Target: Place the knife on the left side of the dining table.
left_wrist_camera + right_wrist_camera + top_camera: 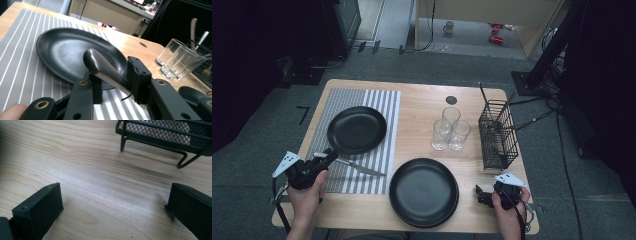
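The knife (105,68) sits clamped by its handle between the jaws of the left gripper (113,80), its metal end poking up toward the camera in the left gripper view; from above, the blade (362,169) lies low over the striped mat (362,100), pointing toward the table's middle, just in front of the plate (357,129) on that mat. The work looks like laying a place setting, and I'd judge the knife is being set down beside that plate. To do it well, the hand should keep the blade flat and clear of the plate's rim, lower it until it rests fully on the mat, then ease the jaws apart without dragging the handle. The right gripper (486,196) rests on the bare table (100,170) with its jaws spread wide and nothing between them, near the foot of the wire caddy (497,135). A second plate (424,192) lies at the near edge, with three glasses (450,129) behind it. I can read no brand, label or writing on anything.
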A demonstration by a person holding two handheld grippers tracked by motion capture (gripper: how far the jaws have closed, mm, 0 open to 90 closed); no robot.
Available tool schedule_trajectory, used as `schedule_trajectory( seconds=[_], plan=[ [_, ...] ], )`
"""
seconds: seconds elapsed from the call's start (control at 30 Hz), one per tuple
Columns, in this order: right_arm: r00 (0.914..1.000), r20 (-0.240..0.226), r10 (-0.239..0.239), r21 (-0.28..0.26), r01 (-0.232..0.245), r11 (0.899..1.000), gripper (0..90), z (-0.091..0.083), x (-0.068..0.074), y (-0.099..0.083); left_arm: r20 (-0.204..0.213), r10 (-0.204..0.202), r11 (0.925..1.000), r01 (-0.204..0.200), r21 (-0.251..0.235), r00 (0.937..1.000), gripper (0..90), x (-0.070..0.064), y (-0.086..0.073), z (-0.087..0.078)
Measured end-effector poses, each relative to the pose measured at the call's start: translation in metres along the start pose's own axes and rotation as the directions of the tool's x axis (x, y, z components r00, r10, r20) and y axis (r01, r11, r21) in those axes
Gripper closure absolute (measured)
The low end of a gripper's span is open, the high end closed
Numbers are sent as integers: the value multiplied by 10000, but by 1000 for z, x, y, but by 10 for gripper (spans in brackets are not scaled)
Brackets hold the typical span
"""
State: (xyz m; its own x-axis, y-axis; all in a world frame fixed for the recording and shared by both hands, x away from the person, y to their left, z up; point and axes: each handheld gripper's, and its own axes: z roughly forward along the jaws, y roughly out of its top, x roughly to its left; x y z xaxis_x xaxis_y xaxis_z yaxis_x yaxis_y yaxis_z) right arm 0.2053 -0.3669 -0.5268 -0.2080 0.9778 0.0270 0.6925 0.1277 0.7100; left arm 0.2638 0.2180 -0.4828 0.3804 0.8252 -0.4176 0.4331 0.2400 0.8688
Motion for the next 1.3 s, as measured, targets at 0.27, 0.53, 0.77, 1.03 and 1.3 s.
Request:
schedule_trajectory(
  seconds=[0.27, 0.53, 0.77, 1.03, 1.3],
  plan=[
    [10000, -1, -3, 0, 3, 10000, 0, 0, 0, 0, -520, -577, 9983, 582, 79, 9970, 620, 15, -14, 1],
    [10000, -11, -12, 3, 12, 10000, 0, 0, 0, 0, -1102, -701, 9974, 717, 103, 9914, 573, 25, -18, -1],
    [10000, -10, -12, 2, 12, 10000, 0, 0, 0, 0, -1809, -961, 9940, 1039, 342, 9788, 528, 34, -21, 0],
    [10000, -12, -12, 3, 12, 10000, 0, 0, 0, 0, -2717, -274, 9955, 511, 804, 9620, 448, 32, -20, 1],
    [10000, -10, -13, 3, 13, 10000, 0, 0, 0, 0, -3921, 311, 9864, 351, 1605, 9194, 399, 31, -20, 5]
  ],
)
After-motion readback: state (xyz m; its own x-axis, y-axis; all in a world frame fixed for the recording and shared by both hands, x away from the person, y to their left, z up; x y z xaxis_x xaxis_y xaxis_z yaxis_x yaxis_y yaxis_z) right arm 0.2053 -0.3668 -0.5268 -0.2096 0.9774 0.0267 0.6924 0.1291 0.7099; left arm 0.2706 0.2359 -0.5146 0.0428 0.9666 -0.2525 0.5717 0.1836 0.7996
